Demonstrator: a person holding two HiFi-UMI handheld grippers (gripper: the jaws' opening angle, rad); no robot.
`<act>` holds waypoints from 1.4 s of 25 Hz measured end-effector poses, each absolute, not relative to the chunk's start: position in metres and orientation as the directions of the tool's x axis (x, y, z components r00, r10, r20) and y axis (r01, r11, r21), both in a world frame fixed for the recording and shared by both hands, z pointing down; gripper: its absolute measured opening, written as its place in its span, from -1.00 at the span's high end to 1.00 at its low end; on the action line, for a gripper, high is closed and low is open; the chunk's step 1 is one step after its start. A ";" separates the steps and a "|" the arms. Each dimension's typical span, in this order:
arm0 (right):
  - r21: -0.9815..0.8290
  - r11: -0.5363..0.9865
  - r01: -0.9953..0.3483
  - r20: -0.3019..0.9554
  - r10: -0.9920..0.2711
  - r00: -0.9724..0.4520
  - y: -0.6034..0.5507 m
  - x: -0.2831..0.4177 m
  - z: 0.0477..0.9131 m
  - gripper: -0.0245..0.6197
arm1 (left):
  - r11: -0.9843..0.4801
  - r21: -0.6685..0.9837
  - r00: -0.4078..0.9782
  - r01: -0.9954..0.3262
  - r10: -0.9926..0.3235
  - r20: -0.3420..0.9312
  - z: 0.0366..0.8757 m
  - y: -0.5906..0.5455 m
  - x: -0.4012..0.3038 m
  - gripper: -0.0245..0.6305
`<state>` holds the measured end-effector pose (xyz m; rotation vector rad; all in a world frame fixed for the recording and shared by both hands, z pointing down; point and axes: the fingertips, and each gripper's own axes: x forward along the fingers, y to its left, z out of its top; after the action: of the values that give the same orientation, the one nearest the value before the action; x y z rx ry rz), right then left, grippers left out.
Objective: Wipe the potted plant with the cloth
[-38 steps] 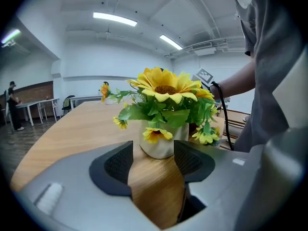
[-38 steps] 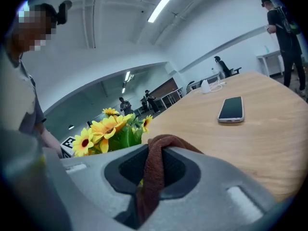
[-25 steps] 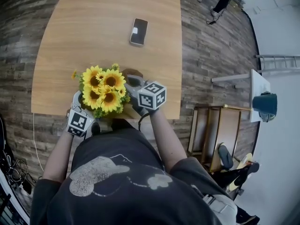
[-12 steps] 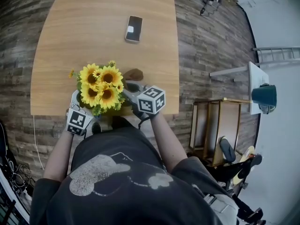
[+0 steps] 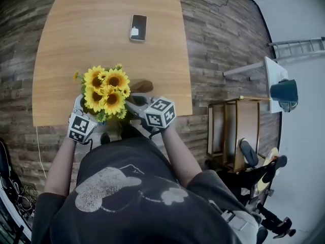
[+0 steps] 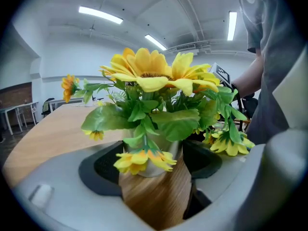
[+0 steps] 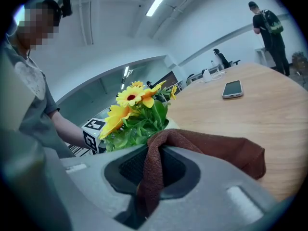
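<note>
- The potted plant (image 5: pixel 104 91) stands at the near edge of the table (image 5: pixel 101 29), directly in front of me.
- My left gripper (image 6: pixel 154 165) is closed around the pot (image 6: pixel 167 150), one pad on each side, low on its wall.
- My right gripper (image 7: pixel 151 166) clamps the brown cloth (image 7: pixel 216 150). The cloth's free end drapes to the right, just beside the leaves (image 7: pixel 137 126).
- Handling, as I judge it: the pot is rigid, smooth and probably light, so it may tip. Hold it low.
- The cloth is soft and limp.
- Petals and leaves look easily bent. Wipe with light pressure and do not pull on the stems.
</note>
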<state>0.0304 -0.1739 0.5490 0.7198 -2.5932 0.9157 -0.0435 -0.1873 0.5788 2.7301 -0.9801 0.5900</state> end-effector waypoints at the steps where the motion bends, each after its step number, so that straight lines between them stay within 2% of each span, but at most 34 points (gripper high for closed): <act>1: -0.499 0.669 -0.551 0.428 -0.363 -0.828 -0.173 0.030 0.549 0.79 | -0.771 0.033 0.707 -0.636 -0.565 0.426 0.578 -0.187 -0.044 -0.35; 13: -0.495 0.659 -0.566 0.441 -0.370 -0.817 -0.150 0.018 0.551 0.79 | -0.777 0.027 0.708 -0.629 -0.558 0.433 0.577 -0.186 -0.050 -0.31; 18: -0.494 0.658 -0.569 0.441 -0.374 -0.816 -0.148 0.016 0.551 0.78 | -0.753 -0.010 0.673 -0.658 -0.594 0.442 0.576 -0.182 -0.065 -0.37; 27: -0.474 0.720 -0.506 0.445 -0.300 -0.844 -0.126 -0.015 0.548 0.78 | -0.581 -0.077 0.499 -0.810 -0.752 0.430 0.579 -0.144 -0.118 -0.38; 35: -0.473 0.769 -0.430 0.417 -0.235 -0.878 -0.116 -0.042 0.540 0.78 | -0.508 -0.003 0.453 -0.861 -0.771 0.449 0.588 -0.114 -0.113 -0.38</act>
<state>-0.0420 -0.1159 0.5402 0.5104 -2.6300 0.8199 -0.1132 -0.1140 0.5882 2.4780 -1.4169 0.5893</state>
